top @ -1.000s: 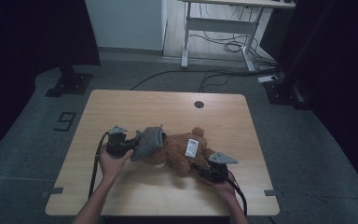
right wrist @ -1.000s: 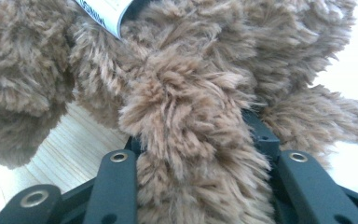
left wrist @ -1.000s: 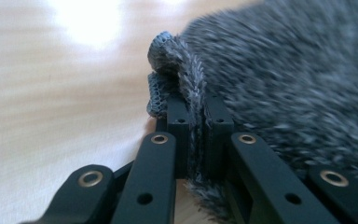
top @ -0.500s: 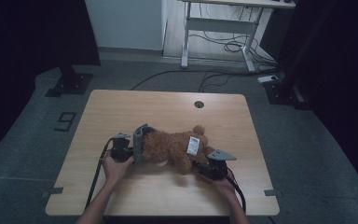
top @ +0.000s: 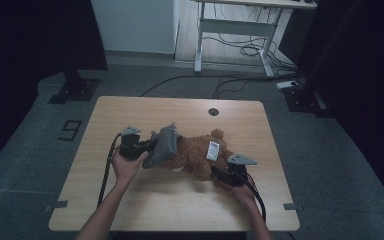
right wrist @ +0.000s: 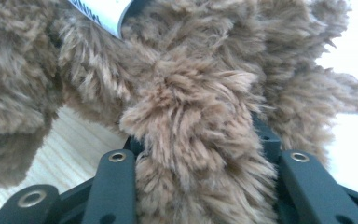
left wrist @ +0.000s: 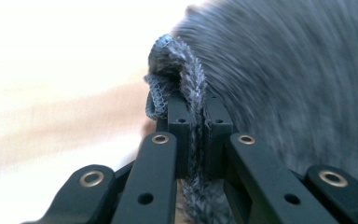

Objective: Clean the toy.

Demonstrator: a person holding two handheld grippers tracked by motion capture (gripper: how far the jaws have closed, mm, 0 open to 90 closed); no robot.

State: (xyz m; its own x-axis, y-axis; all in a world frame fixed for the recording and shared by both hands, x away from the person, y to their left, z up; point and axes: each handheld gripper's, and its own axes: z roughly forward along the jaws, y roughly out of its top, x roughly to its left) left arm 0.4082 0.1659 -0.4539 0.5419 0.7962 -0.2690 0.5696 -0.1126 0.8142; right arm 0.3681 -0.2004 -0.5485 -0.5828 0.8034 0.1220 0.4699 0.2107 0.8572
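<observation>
Two grippers hold the brown plush bear (top: pixel 200 157), lying lengthwise across the table (top: pixel 180 107) between them. Left gripper (top: pixel 139 148) is clamped on the grey knit garment (top: pixel 164 145) at the bear's left end; right gripper (top: pixel 225 175) is closed on a furry limb (right wrist: pixel 200 140) at the opposite end.

High view looked forward and down on the bench (top: pixel 130 210); both gripper views sat close against the shared plush toy (top: pixel 195 152).

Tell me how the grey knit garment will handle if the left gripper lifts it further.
Likely floppy: the grey knit garment bunches in folds where the left gripper pinches it. Probably light, yet it may drag the brown plush bear, since it seems to wrap the bear.
</observation>
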